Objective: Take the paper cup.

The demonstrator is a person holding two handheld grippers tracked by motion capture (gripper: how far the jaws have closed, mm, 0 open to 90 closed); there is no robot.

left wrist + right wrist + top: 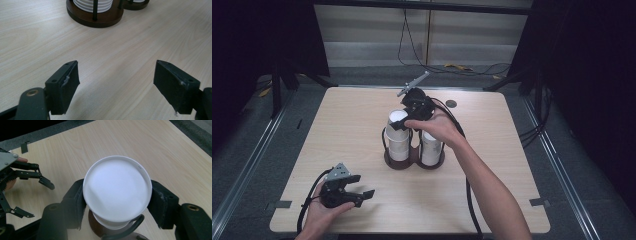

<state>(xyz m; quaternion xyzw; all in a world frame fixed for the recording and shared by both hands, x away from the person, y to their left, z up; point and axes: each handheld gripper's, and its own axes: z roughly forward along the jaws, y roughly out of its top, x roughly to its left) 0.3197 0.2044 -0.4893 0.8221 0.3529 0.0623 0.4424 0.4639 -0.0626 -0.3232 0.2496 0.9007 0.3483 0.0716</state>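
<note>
The right gripper [414, 106] has its jaws clenched on the two sides of the top white cup [117, 190], which sits on the left stack in the brown cup holder [398, 163] near the middle of the desk [492, 200]; I judge the side grasp is chosen so the cup can go straight up between the holder's thin black posts. The second stack [431, 148] stands at about 3 o'clock from it in the same holder. The left gripper [362, 195] rests at about 7 o'clock from the holder, well apart, its jaws released and holding nothing, probably waiting so that it does not disturb the lift.
</note>
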